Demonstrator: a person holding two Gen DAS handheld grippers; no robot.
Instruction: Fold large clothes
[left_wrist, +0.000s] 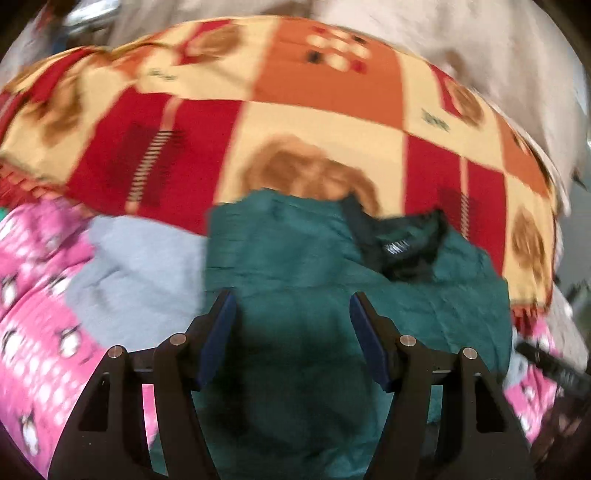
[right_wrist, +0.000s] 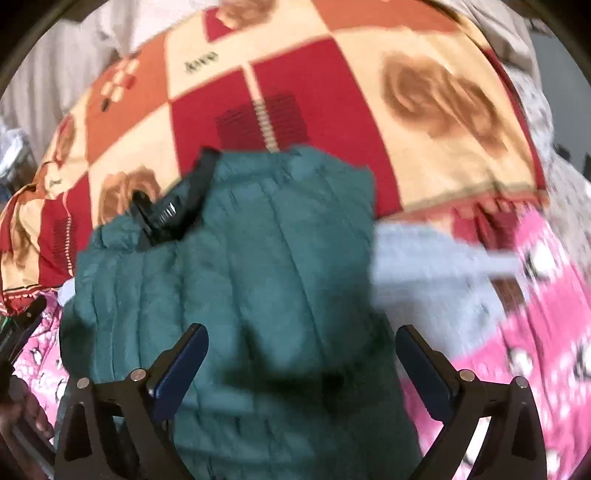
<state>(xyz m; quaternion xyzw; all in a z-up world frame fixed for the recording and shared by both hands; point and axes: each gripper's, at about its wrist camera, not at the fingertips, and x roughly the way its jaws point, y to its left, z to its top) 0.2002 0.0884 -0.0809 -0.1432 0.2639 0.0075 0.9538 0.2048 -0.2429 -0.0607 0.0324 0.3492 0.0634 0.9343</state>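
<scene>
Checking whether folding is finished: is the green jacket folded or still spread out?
Folded. The green jacket lies as a compact rectangle with straight side edges, no sleeves showing, dark collar at the top.

Black claw (left_wrist: 293, 299), blue pads (left_wrist: 221, 332)

surface: bed, checked red-orange blanket (left_wrist: 314, 122) | on it: green jacket (right_wrist: 229, 258); grey garment (left_wrist: 140, 266); pink penguin-print fabric (left_wrist: 33, 302)

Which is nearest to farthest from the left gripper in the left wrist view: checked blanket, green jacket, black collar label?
From the left gripper, whose jaws stand open:
1. Green jacket: directly under and ahead of the fingers.
2. Black collar label: farther up, to the right, at the jacket's neck.
3. Checked blanket: beyond the jacket, across the top of the view.
</scene>
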